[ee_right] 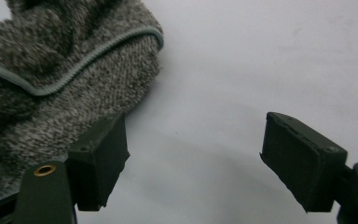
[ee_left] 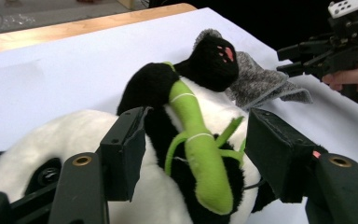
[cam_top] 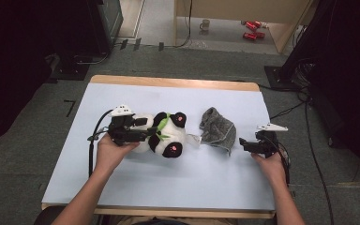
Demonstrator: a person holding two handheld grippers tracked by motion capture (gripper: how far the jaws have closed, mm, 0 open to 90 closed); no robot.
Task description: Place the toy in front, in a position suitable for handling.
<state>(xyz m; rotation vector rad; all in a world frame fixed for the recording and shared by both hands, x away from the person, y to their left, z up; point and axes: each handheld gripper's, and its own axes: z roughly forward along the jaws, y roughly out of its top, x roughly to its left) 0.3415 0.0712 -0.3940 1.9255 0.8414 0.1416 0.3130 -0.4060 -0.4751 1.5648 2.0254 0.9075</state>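
Note:
A black-and-white panda plush [cam_top: 168, 137] with a green bamboo stalk [ee_left: 200, 154] on its belly lies left of the table's middle. My left gripper [cam_top: 146, 132] stands open over it. Its jaws straddle the stalk and the belly [ee_left: 198, 161], and the pads do not press on either. A grey knitted cloth [cam_top: 218, 130] lies crumpled just right of the panda. My right gripper [cam_top: 243, 143] rests open to the right of the cloth. In the right gripper view the cloth [ee_right: 51, 79] lies behind the left jaw, and only bare table shows between the fingertips [ee_right: 193, 158].
The table [cam_top: 178, 183] has a pale cover and a wooden far edge [cam_top: 168, 82]. On the floor beyond it stand a mug [cam_top: 205, 24] and red cans [cam_top: 252, 29]. Cables run along the floor at the right [cam_top: 309, 140].

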